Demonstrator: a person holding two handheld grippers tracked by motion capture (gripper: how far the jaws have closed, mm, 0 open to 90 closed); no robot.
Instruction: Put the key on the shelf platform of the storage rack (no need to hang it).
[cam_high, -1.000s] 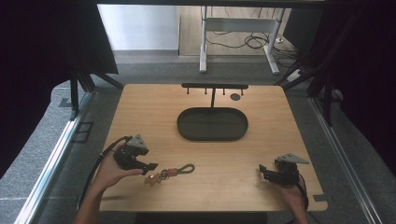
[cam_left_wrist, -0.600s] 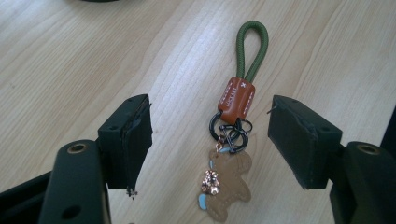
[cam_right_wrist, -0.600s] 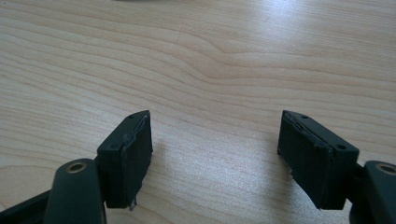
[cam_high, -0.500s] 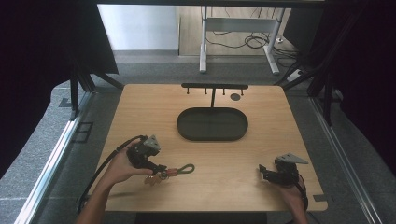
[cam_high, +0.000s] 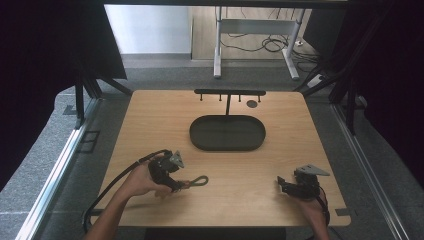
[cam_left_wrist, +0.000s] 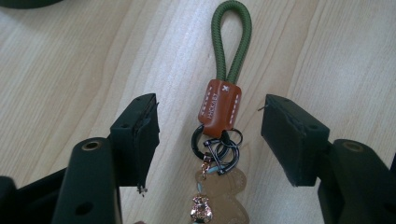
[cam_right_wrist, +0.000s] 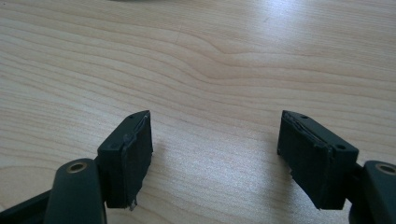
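The left gripper has been moved over the keychain, jaws apart around it; the right gripper is kept apart.

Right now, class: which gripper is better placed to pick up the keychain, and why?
Left. The left gripper is open with its jaws either side of the keychain. The right gripper, also open, sits far across the table over bare wood.

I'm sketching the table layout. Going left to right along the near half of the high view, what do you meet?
Left tool → keychain → right tool.
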